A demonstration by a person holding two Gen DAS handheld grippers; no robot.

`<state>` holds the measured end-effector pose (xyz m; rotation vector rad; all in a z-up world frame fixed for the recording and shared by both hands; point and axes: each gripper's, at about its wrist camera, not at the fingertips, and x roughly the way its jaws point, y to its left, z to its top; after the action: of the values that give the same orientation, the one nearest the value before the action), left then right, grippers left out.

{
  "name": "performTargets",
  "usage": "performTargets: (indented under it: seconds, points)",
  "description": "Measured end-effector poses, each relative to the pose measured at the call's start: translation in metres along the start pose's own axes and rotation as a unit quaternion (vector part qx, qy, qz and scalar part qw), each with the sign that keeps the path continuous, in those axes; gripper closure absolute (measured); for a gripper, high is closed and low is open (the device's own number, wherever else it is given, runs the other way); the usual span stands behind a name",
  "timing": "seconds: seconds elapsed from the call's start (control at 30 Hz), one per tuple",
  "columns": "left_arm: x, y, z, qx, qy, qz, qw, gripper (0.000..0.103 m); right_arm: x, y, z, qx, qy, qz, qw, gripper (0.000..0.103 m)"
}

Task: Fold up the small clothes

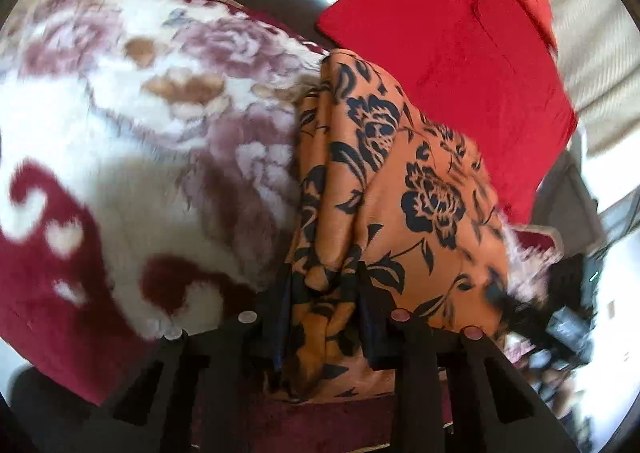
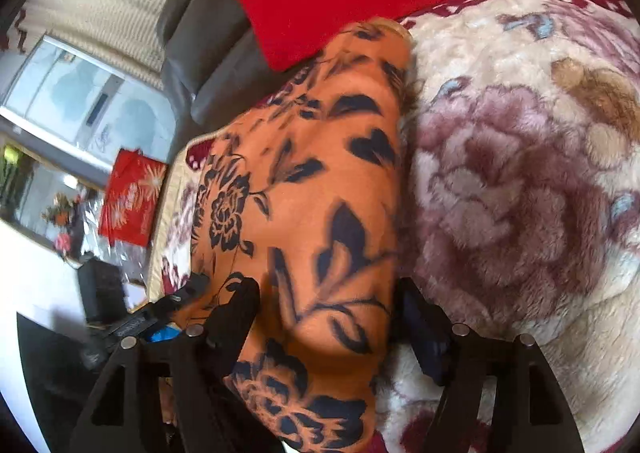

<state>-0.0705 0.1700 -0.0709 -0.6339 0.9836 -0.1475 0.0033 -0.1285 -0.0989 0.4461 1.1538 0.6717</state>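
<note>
Left wrist view: my left tongs (image 1: 322, 293) are clamped on a gathered edge of the orange floral garment (image 1: 400, 181), which lies on the plush floral blanket (image 1: 140, 113) beside a red cushion (image 1: 452, 53).

Right wrist view: my right tongs (image 2: 326, 307) straddle the garment (image 2: 320, 193), parted, not yet pinching. I judge that a neat fold needs both edges level and taut.

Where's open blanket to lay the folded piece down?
Free: the plush blanket stretches bare from the orange floral cloth outward, bordered by its maroon trim. Crowded: the red cushion presses against the cloth's far end, and clutter sits past the blanket's edge beside the right gripper.
</note>
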Motion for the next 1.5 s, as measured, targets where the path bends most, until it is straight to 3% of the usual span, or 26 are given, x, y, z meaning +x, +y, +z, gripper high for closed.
performTargets:
  seconds: [0.03, 0.13, 0.23, 0.27, 0.5, 0.73, 1.1, 1.13, 1.17, 1.23, 1.37, 1.43, 1.5]
  points:
    - [-0.004, -0.006, 0.003, 0.006, -0.003, 0.006, 1.0000, 0.072, 0.002, -0.001, 0.000, 0.004, 0.008, 0.005, 1.000, 0.049]
    - [-0.011, -0.025, 0.011, 0.031, 0.000, 0.028, 0.9991, 0.066, -0.001, -0.003, 0.004, 0.018, 0.005, 0.012, 1.000, 0.046]
    - [-0.024, -0.037, 0.018, 0.041, -0.017, 0.019, 0.9988, 0.035, -0.007, -0.003, 0.009, 0.031, -0.016, 0.015, 0.999, 0.030]
    - [-0.024, -0.038, 0.023, 0.047, -0.026, 0.021, 0.9983, 0.031, -0.009, -0.004, 0.014, 0.036, -0.020, 0.018, 0.999, 0.030]
    - [0.013, -0.046, 0.064, 0.055, -0.015, 0.052, 0.9970, 0.031, -0.004, -0.008, 0.048, 0.051, -0.024, 0.019, 0.998, 0.030]
    - [0.038, -0.042, 0.051, 0.057, 0.008, 0.063, 0.9963, 0.031, 0.005, -0.011, 0.044, 0.037, -0.015, 0.003, 0.999, 0.030]
    - [0.024, -0.046, 0.046, 0.068, -0.003, 0.051, 0.9964, 0.031, -0.003, 0.000, 0.042, 0.040, -0.026, -0.003, 0.999, 0.029]
    - [0.029, -0.045, 0.044, 0.073, 0.007, 0.059, 0.9956, 0.037, 0.004, -0.005, 0.041, 0.046, -0.013, -0.011, 0.999, 0.029]
    - [0.041, -0.041, 0.041, 0.072, 0.033, 0.056, 0.9953, 0.047, 0.008, -0.004, 0.040, 0.038, -0.007, -0.014, 0.999, 0.034]
    - [0.042, -0.029, 0.041, 0.048, 0.033, 0.029, 0.9979, 0.051, 0.015, 0.007, 0.040, 0.000, 0.011, -0.025, 1.000, 0.059]
    - [0.030, -0.038, 0.041, 0.062, 0.028, 0.033, 0.9971, 0.072, 0.009, 0.031, 0.042, -0.041, 0.004, -0.057, 0.998, 0.064]
    - [0.022, -0.044, 0.041, 0.063, 0.017, 0.029, 0.9974, 0.072, -0.001, 0.038, 0.042, -0.049, -0.012, -0.052, 0.997, 0.065]
    - [0.022, -0.041, 0.039, 0.044, 0.023, 0.021, 0.9985, 0.066, -0.006, 0.037, 0.041, -0.041, -0.021, -0.046, 0.998, 0.063]
